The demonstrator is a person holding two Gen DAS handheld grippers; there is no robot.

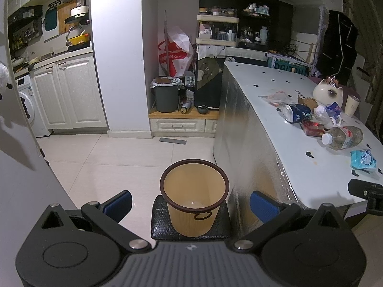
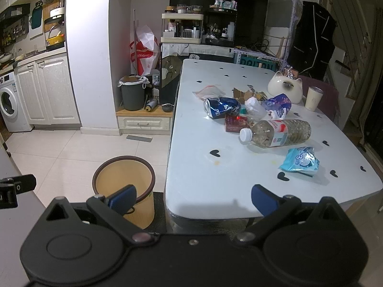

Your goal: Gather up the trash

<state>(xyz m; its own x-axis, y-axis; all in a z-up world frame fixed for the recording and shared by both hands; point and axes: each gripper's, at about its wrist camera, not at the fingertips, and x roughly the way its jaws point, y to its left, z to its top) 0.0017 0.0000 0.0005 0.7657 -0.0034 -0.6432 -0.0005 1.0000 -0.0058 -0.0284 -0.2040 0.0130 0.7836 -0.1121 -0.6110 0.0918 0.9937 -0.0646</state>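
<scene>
Lower middle of the left wrist view, tan wastebasket on a black stand, left gripper jaws wide apart, empty, right gripper spread wide too, holding nothing, plastic bottle, crushed can, blue wrapper mid-right on the white table

bin: tan, empty, upright | trash: clustered on table

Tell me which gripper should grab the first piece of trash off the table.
Right. The right gripper hangs open over the white table's near edge, with the light blue packet and plastic bottle just ahead. The left gripper, also open, faces the empty tan bin beside the table.
</scene>
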